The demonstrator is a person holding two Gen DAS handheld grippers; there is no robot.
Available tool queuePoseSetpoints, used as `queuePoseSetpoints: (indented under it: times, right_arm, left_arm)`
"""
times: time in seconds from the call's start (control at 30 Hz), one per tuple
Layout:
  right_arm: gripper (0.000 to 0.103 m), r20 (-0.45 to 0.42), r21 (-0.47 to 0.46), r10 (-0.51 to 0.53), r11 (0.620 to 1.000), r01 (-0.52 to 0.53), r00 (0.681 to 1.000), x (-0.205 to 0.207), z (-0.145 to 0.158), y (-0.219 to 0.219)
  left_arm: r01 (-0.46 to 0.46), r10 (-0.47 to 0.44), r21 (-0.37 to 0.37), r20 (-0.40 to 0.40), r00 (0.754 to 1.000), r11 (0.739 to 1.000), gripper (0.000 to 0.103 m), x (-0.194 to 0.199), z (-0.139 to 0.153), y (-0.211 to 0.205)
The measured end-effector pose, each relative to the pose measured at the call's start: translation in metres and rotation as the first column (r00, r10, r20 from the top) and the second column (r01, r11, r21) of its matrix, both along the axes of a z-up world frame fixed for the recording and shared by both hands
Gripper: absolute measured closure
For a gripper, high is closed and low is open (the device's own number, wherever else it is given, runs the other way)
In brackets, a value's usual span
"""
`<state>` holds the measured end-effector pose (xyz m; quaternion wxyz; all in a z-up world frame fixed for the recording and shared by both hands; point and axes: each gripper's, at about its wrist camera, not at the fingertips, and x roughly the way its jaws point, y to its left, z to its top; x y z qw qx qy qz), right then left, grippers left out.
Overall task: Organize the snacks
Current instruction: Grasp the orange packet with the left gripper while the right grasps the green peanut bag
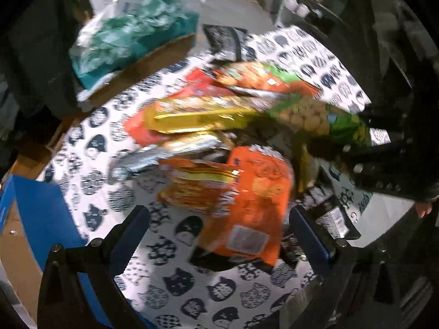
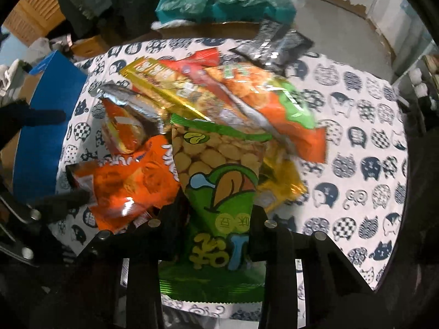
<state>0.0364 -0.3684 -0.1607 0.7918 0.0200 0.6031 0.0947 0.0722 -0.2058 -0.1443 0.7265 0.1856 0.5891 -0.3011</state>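
A pile of snack bags lies on a cat-print tablecloth (image 1: 175, 288). My right gripper (image 2: 219, 213) is shut on a green bag of round crackers (image 2: 216, 181) and holds it over the pile; the same bag shows in the left wrist view (image 1: 315, 118). My left gripper (image 1: 219, 219) is open, its blue-padded fingers (image 1: 129, 235) on either side of an orange snack bag (image 1: 252, 200), not touching it. A gold bag (image 1: 192, 115), a silver-ended bag (image 1: 142, 159) and an orange-green bag (image 2: 263, 96) lie in the pile.
A blue-sided cardboard box (image 1: 35, 219) stands off the table's left edge, also in the right wrist view (image 2: 46, 104). A black packet (image 2: 277, 44) lies at the far side. A teal plastic bag (image 1: 129, 38) sits on a box behind. Shelves (image 1: 310, 2) stand at back right.
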Motion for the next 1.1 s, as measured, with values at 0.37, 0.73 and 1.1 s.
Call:
queuePoseSetpoints:
  times: [0.37,0.73,1.1]
  right_arm:
    - [0.07,0.018,0.03,-0.037,0.999,0.036,0.999,-0.011,0.0,-0.022]
    - [0.07,0.035,-0.009,-0.038,0.999,0.039,0.999,-0.014,0.005,-0.027]
    - [0.07,0.108,-0.021,-0.025,0.999,0.027,0.994,-0.017,0.034,-0.013]
  left_arm:
    - [0.083,-0.078,0.098,-0.056,0.995,0.992,0.013,-0.015,-0.045,-0.032]
    - [0.075,-0.071,0.106,-0.038,0.997,0.991,0.044,-0.025,-0.045,-0.025]
    - [0.042,-0.044,0.028,0.082,0.996,0.999,0.044,-0.05,0.01,0.001]
